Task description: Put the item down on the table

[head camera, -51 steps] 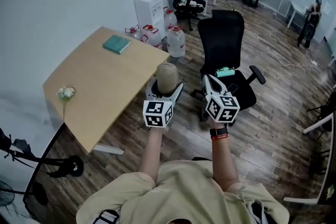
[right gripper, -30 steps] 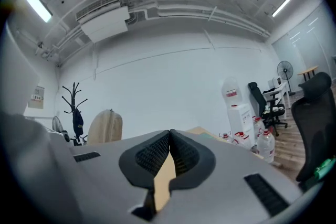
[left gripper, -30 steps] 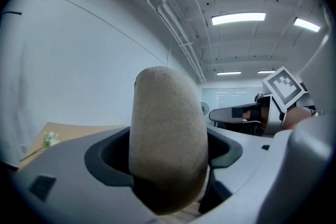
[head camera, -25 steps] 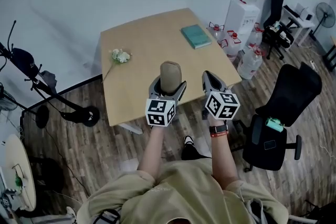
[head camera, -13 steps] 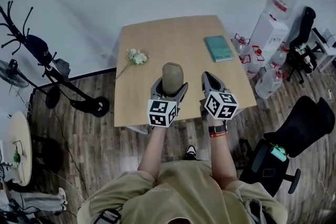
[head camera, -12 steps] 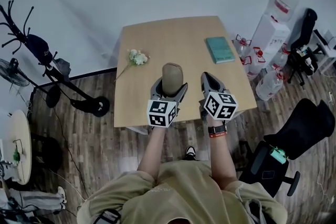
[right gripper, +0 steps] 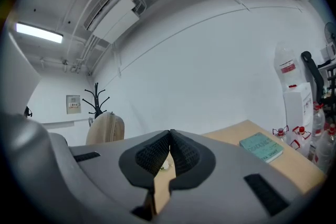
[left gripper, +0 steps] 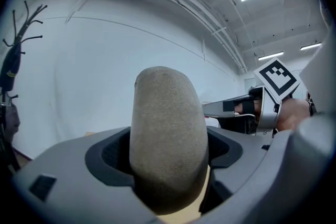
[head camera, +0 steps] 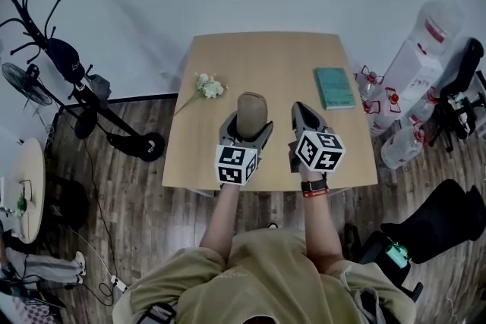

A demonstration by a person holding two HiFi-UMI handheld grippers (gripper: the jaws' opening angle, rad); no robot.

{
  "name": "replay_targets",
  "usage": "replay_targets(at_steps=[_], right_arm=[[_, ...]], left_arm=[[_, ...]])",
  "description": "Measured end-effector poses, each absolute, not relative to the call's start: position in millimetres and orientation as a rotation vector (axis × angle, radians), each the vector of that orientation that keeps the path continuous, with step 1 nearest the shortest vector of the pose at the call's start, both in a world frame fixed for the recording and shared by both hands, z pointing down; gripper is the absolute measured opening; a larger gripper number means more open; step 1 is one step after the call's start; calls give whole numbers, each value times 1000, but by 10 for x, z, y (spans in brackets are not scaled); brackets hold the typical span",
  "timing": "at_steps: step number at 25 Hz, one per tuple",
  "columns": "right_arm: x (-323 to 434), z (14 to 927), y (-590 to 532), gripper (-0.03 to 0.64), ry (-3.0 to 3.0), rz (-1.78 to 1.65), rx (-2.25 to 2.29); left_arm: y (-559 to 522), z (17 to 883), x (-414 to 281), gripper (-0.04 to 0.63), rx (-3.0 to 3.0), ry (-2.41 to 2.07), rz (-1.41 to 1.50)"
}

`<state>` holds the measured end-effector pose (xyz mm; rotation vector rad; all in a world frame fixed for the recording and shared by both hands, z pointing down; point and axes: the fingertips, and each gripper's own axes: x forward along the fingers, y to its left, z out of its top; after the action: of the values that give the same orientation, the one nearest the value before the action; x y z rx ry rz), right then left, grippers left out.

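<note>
Left claw (head camera: 248, 124) clamps a tan, round-topped, seemingly felt-covered block (head camera: 251, 106) upright over the pale wooden desk (head camera: 266, 64); right claw (right gripper: 169, 155) is pinched together, empty, level beside it.

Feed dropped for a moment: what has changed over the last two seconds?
The person has turned from the office chair to face the table; both grippers now hang over its near edge. Nothing taken or let go: the left gripper stays shut on the tan item, the right gripper stays shut and empty. Book and flowers lie where they were.
</note>
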<state>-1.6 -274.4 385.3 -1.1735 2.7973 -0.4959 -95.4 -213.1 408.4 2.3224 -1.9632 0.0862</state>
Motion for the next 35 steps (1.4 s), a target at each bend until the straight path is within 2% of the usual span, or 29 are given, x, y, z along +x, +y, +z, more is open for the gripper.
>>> replay_targets(at_steps=[11,35], right_arm=[[-120,4212,-3080,15,2847,-580,-1129],[-641,4904,-3843,15,2847,-746,-1245]], left_arm=[[-2496,4345,-1262,380,2207,-2019,127],[-3531,5369,-1917,380,2282,-1707,471]])
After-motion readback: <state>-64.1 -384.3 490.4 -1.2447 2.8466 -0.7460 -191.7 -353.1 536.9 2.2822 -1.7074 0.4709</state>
